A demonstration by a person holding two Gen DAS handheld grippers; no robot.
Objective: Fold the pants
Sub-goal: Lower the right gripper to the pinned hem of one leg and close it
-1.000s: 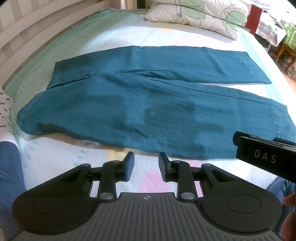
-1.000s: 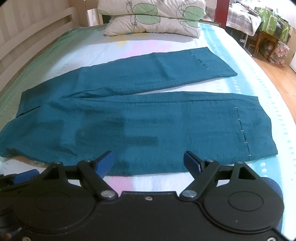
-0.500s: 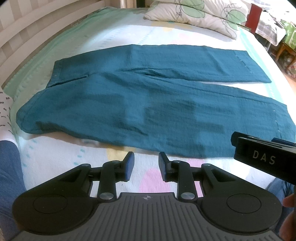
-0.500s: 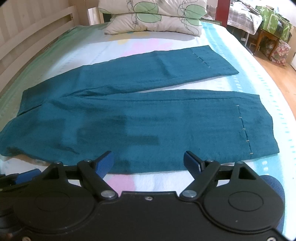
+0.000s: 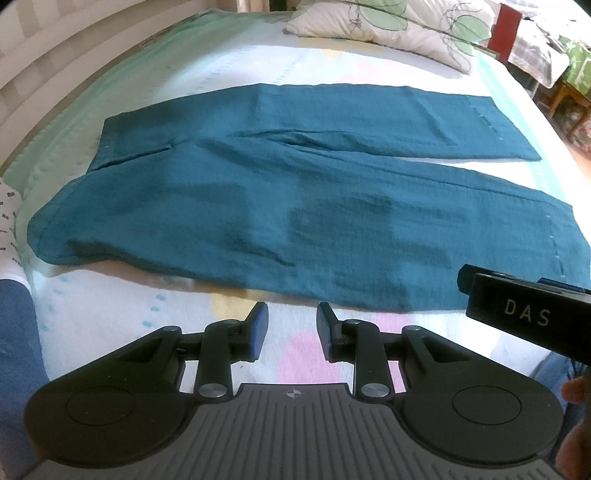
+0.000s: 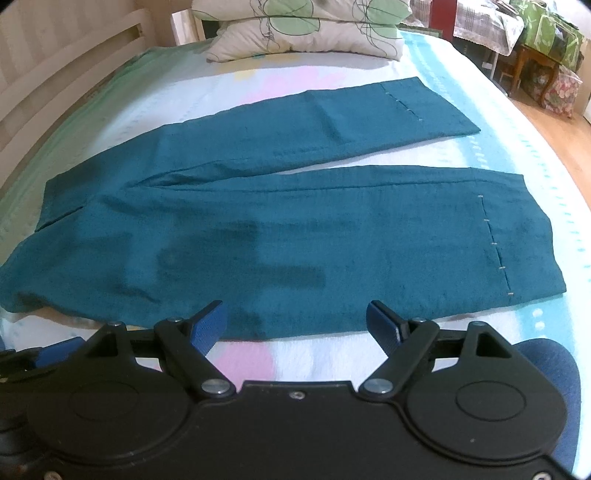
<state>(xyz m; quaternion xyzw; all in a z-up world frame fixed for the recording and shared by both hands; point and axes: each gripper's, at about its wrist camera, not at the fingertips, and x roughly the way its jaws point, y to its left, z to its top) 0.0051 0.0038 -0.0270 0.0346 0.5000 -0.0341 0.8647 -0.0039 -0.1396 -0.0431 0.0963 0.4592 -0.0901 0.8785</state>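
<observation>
Teal pants (image 5: 280, 206) lie flat on the bed, waist at the left, both legs running right and spread apart in a V; they also show in the right wrist view (image 6: 295, 236). My left gripper (image 5: 290, 317) hovers just short of the near leg's front edge, jaws a small gap apart and empty. My right gripper (image 6: 295, 315) is wide open and empty over the same front edge, further right. Its body shows at the right of the left wrist view (image 5: 524, 314).
The bed sheet (image 5: 122, 314) is pale with pastel patches. Leaf-print pillows (image 6: 306, 29) lie at the head. A slatted bed frame (image 5: 44, 62) runs along the left. Furniture (image 6: 543, 59) and wooden floor lie beyond the bed's right side. My knee (image 6: 546, 365) is at the lower right.
Both grippers have crept slightly forward toward the pants' near edge. Jaw openings are unchanged and the pants have not moved.
</observation>
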